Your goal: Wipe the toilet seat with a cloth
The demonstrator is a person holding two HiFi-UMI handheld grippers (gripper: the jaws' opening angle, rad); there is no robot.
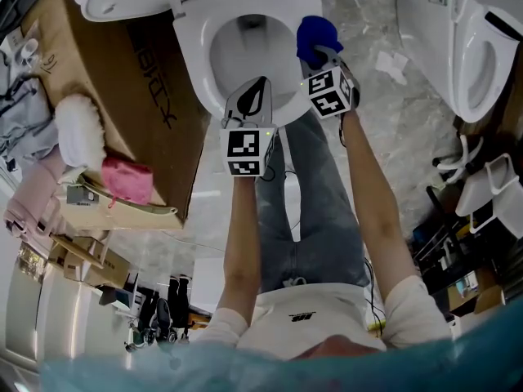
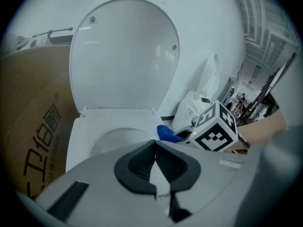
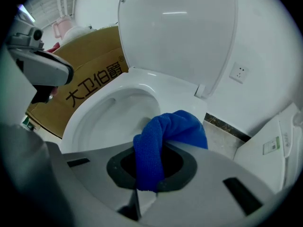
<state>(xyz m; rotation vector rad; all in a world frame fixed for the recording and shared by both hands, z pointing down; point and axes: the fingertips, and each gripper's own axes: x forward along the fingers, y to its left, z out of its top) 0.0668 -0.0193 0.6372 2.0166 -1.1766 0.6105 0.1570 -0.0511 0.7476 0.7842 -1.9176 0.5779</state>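
Cloth (image 1: 316, 35), blue, is clamped in the right gripper (image 1: 320, 60) at the 3 o'clock side of the toilet seat (image 1: 189, 51). Left gripper (image 1: 253, 98) hovers at the seat's 6 o'clock edge, with its jaws pressed together and nothing between them.

Blue cloth (image 3: 161, 141), white toilet seat (image 1: 193, 46), brown cardboard box (image 1: 135, 84), grey marbled floor (image 1: 396, 109).

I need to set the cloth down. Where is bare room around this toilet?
Free: the marble floor between the toilet and the second toilet, and the cardboard box's part beside the toilet. Crowded: the box's near end, holding a white item and a pink item.
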